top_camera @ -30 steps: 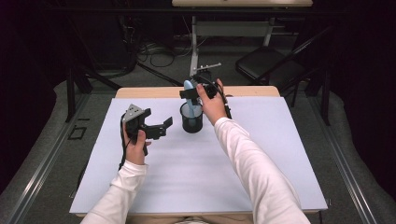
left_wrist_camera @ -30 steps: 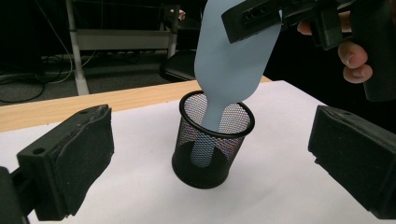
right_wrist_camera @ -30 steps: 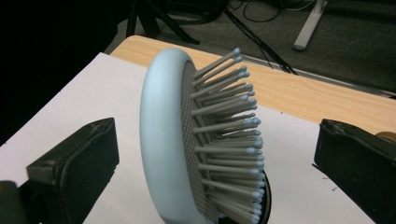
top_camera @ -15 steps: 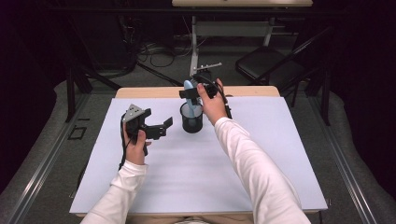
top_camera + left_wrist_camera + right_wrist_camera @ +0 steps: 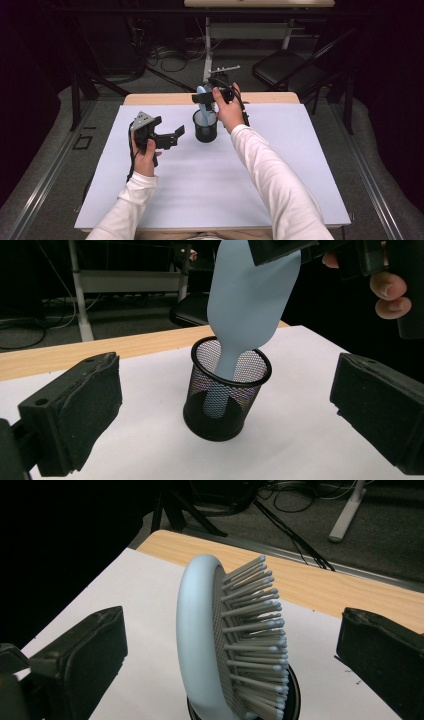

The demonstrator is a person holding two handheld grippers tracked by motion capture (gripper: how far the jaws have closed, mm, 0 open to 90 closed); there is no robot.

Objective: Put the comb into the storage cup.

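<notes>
A light blue hairbrush (image 5: 202, 94) stands handle-down in a black mesh cup (image 5: 205, 128) near the table's far edge. My right gripper (image 5: 209, 90) hovers at the brush head, open. In the right gripper view the bristled head (image 5: 225, 640) rises between the two wide-apart jaws, clear of both pads, with the cup rim (image 5: 293, 700) just below. My left gripper (image 5: 169, 126) is held left of the cup, open and empty. The left gripper view has the cup (image 5: 227, 390) and brush (image 5: 247, 295) straight ahead between its jaws, with the right gripper (image 5: 300, 250) at the top.
A white sheet (image 5: 215, 185) covers the table, leaving a wooden strip (image 5: 165, 98) bare along the far edge. Beyond the table are a desk leg (image 5: 206, 40), floor cables (image 5: 160, 55) and a dark chair (image 5: 285, 70).
</notes>
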